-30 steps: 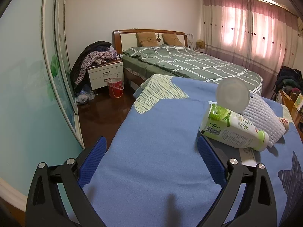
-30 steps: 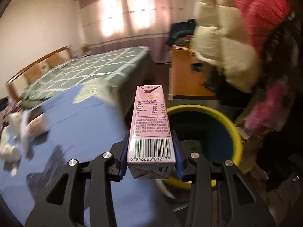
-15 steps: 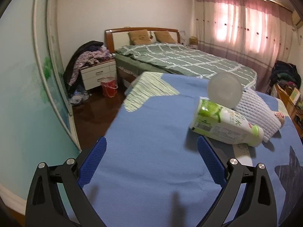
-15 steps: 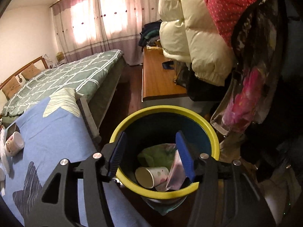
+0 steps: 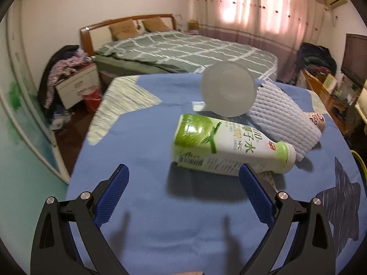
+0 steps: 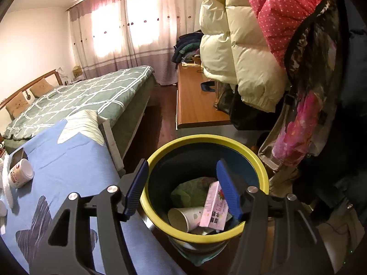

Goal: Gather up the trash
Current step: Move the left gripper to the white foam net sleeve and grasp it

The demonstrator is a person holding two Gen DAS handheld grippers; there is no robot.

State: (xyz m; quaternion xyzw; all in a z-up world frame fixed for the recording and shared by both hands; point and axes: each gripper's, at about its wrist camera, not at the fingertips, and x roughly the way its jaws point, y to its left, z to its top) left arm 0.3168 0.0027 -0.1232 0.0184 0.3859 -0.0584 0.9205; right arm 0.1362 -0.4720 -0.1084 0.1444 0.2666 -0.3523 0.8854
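- The right gripper (image 6: 181, 188) hangs over the yellow-rimmed bin (image 6: 257, 162), jaws wide and holding nothing.
- Inside the bin, a pink carton (image 6: 214, 207) leans beside a paper cup (image 6: 183, 216).
- The left gripper (image 5: 183, 190) is spread wide above the blue cloth (image 5: 137, 151), empty.
- Just beyond it lies a green-and-white bottle (image 5: 229, 146); a clear lid (image 5: 228, 89) and white foam netting (image 5: 284, 119) sit farther off.
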